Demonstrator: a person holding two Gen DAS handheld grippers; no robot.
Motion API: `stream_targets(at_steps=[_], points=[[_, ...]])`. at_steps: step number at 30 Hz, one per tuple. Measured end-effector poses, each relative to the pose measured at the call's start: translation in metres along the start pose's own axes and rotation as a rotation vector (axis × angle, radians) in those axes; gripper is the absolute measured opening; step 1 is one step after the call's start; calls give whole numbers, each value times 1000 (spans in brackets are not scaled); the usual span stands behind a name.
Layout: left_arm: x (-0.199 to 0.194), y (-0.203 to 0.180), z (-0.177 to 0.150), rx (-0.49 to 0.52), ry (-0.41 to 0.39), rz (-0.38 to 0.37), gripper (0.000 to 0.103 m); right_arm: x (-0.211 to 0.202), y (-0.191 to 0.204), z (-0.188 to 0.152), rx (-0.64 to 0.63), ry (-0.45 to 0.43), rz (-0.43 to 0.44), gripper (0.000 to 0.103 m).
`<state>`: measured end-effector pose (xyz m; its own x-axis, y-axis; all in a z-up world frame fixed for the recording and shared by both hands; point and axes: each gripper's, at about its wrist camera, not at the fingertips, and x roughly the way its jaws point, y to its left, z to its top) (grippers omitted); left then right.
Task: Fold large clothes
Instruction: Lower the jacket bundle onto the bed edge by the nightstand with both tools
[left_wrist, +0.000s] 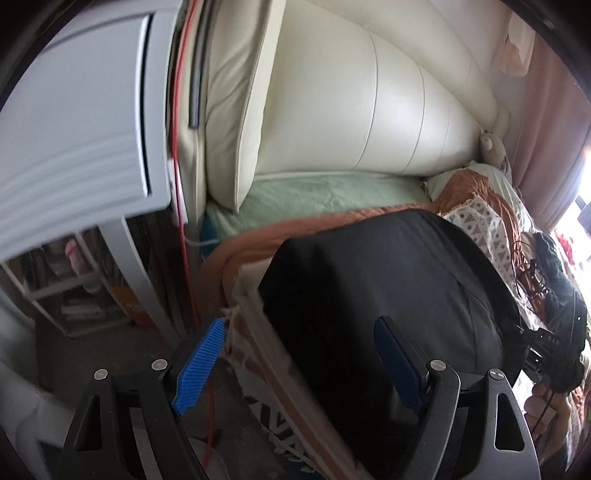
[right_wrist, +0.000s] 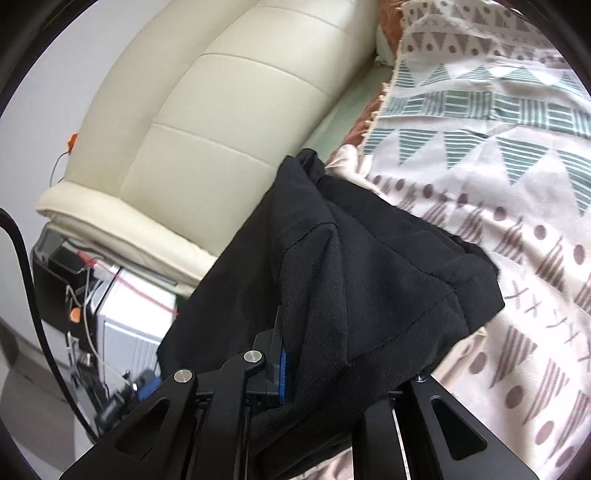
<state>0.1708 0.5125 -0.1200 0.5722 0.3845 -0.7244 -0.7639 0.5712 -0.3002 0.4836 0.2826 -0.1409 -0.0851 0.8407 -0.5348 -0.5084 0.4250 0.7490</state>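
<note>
A large black garment lies on the patterned blanket at the bed's edge. It also shows in the right wrist view, bunched in folds. My left gripper is open, its blue fingers spread apart above the garment's near edge and holding nothing. My right gripper is shut on the black garment; one blue pad shows at the left and the cloth drapes over and hides the other finger.
A cream padded headboard stands behind the bed with a green sheet. A white cabinet and red cable stand left of the bed. The patterned blanket covers the mattress. My right gripper and hand show in the left view.
</note>
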Motion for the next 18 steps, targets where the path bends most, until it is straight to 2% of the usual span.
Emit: stream_targets(at_steps=[4, 7, 9, 11, 18], points=[[9, 1, -5, -23, 8, -22, 84, 3, -13, -9, 6, 10, -9, 11], [11, -2, -1, -14, 0, 2, 84, 5, -16, -10, 7, 39, -19, 15], [10, -4, 6, -11, -15, -3, 84, 2, -19, -10, 26, 63, -46, 27], [10, -2, 9, 0, -28, 1, 84, -4, -22, -11, 36, 70, -64, 33], [31, 6, 25, 12, -48, 70, 84, -39, -16, -19, -59, 54, -128, 35]])
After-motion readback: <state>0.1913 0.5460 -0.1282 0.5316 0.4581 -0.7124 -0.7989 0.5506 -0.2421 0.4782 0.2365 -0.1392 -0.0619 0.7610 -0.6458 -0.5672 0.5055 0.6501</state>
